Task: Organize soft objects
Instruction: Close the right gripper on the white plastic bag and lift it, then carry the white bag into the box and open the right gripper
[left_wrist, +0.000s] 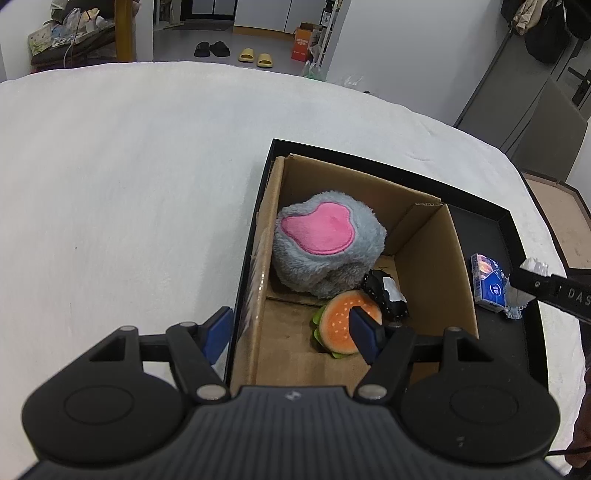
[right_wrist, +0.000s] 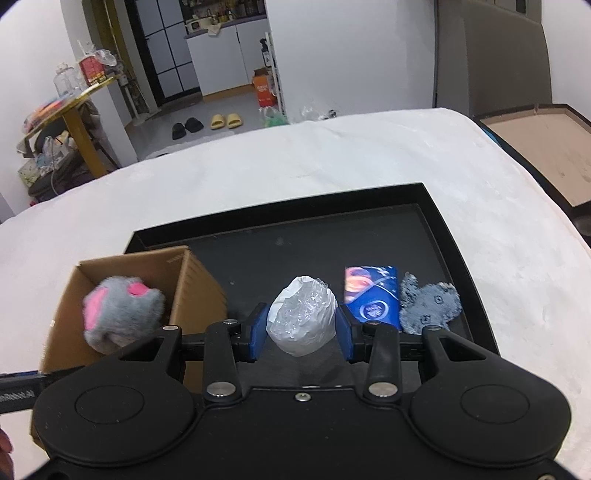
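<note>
The right hand-held gripper (right_wrist: 301, 326) was closed to a moderate gap on a white, plastic-wrapped bundle (right_wrist: 302, 319), both blue pads pressing its sides, and held it above the black tray (right_wrist: 448, 236). Just beyond it on the tray floor lay a blue tissue packet (right_wrist: 371, 295) and, beside that, a grey fuzzy piece (right_wrist: 430, 308). The left hand-held gripper (left_wrist: 291, 332) stood fairly wide and gripped nothing; its jaws straddled the near wall of the cardboard box (left_wrist: 424, 236), one pad outside and one inside. In that box sat a grey plush with a pink patch (left_wrist: 327, 245), a plush burger (left_wrist: 345, 323) and a black speckled item (left_wrist: 386, 295), close together. The tray rested on a white-covered desk (left_wrist: 129, 177).
</note>
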